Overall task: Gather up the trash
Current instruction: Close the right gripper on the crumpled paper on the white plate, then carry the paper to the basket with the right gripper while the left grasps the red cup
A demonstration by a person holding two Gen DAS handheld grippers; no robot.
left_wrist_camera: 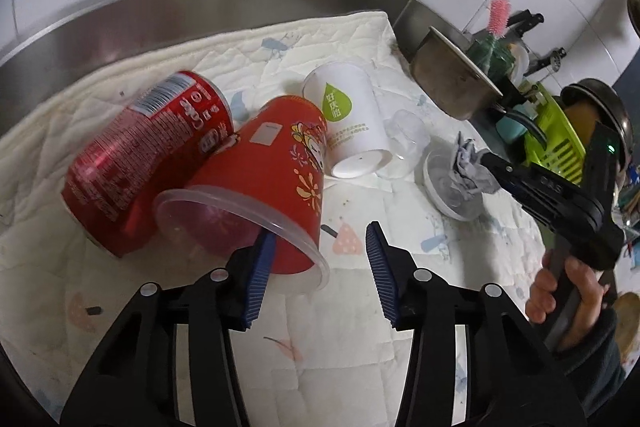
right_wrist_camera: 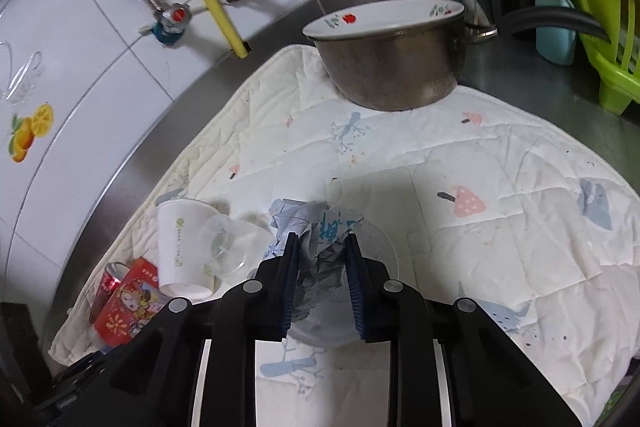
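Left hand-held gripper [left_wrist_camera: 320, 247] spread wide, one blue pad at the clear lid of a tipped red cup [left_wrist_camera: 272, 179]. Leaning against that cup, a red cola can [left_wrist_camera: 148, 155]; just right, a white paper cup [left_wrist_camera: 352, 123] on its side. Farther right on the quilted mat [left_wrist_camera: 340, 347] over the bench, right hand-held gripper [right_wrist_camera: 322, 251] pinching crumpled paper [right_wrist_camera: 316, 227] in a clear bowl [right_wrist_camera: 384, 251].

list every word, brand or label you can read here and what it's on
"Coke": red soda can, white script, seen upside down.
"好庆怡" (uncertain): green drop logo on the white paper cup.
Can's nutrition panel, the cup's small green line, the red cup sticker: too small to read.
Blue characters on the crumpled wrapper: illegible.
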